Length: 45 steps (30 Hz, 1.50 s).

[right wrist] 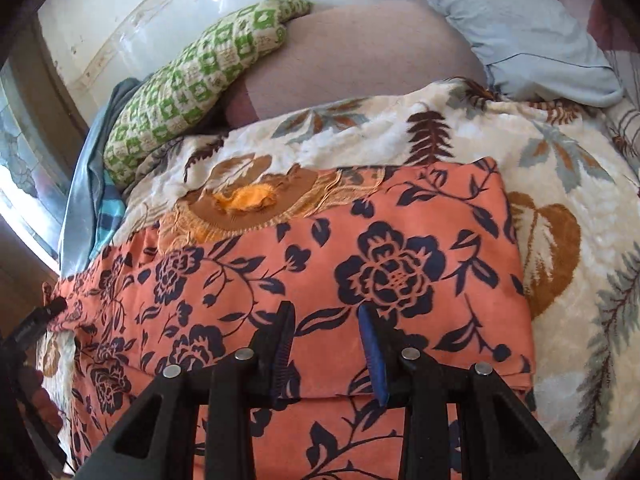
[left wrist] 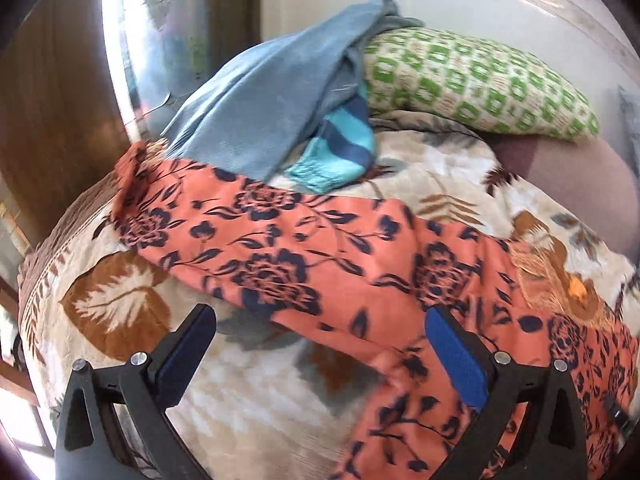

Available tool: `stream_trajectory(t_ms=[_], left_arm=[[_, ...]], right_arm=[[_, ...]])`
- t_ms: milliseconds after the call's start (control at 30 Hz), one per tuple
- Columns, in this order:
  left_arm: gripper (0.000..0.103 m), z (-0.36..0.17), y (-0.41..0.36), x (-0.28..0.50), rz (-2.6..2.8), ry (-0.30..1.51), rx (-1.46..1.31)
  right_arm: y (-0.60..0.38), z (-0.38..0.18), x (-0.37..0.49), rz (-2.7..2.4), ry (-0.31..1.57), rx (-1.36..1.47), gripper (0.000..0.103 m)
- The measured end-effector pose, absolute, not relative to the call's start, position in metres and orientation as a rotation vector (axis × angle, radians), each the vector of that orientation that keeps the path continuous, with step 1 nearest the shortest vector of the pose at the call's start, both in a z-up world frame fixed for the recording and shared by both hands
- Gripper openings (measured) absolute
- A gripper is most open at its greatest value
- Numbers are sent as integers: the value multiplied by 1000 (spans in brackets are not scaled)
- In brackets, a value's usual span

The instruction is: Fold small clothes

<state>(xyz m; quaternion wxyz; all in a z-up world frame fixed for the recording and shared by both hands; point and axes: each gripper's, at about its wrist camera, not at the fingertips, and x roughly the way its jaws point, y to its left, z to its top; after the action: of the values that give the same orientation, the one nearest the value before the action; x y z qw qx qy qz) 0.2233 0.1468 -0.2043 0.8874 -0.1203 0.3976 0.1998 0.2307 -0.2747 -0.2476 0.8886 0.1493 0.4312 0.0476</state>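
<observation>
An orange garment with dark blue flowers (left wrist: 304, 256) lies spread across the leaf-print blanket (left wrist: 120, 304). In the right wrist view the same garment (right wrist: 384, 272) shows a folded layer with its edge near the bottom. Its gold embroidered neckline (right wrist: 248, 204) points toward the pillows. My left gripper (left wrist: 320, 344) hovers above the garment's near edge, jaws wide open and nothing between them. My right gripper (right wrist: 326, 340) is over the folded layer, jaws partly open. Flat cloth shows in the gap and the pads press on nothing.
A grey-blue cloth (left wrist: 260, 96) and a teal striped piece (left wrist: 340, 148) are piled at the back left by a bright window. A green-and-white patterned pillow (right wrist: 192, 92) and a pale blue pillow (right wrist: 520, 40) lie along the wall. A dark object (right wrist: 36, 324) shows at the left edge.
</observation>
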Motion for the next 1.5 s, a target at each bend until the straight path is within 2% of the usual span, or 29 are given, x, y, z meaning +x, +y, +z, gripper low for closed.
stream_trajectory(t_ms=[67,133,400,567,767,833,867,933,967,1000,1033,1067,1100,1133,1300,1500], left_arm=[[103,-205,184,217,483,819,-320],[103,-203,215,208,557,800,-363],[103,-205,331,197,743,773,-519],[103,-191,368,221,758,793,-336],[100,-210,391,263,760,946,-355],[80,-219,397,271,818,996,-325],[75,-224,401,274,838,1018,-325],[57,-236,411,275,867,1061,-358],[54,-240,415,273,856,1055,-393],[47,-240,416,271,844,1033,-418],[35,-239,415,270,835,1018,-420],[28,-238,414,271,823,1013,-407],[12,-236,411,271,807,1011,-396],[5,-234,409,271,797,1006,-390],[5,-202,397,261,743,914,-395],[5,-128,339,255,574,801,-301]], right_arm=[[-263,-271,240,100,1003,277,37],[-257,-273,237,88,945,230,38],[-252,-275,233,75,905,192,39],[-249,-273,236,66,909,163,41],[-249,-273,238,64,913,166,41],[-249,-273,237,63,913,164,41],[-249,-273,237,64,913,166,41],[-249,-274,238,66,914,172,42],[-249,-274,238,66,914,174,42],[-249,-274,238,67,914,174,42],[-249,-274,238,67,915,174,42],[-249,-274,238,67,915,174,42],[-249,-274,239,67,915,175,42],[-250,-274,239,69,916,178,43],[-252,-273,241,74,921,198,43],[-274,-267,245,114,924,373,43]])
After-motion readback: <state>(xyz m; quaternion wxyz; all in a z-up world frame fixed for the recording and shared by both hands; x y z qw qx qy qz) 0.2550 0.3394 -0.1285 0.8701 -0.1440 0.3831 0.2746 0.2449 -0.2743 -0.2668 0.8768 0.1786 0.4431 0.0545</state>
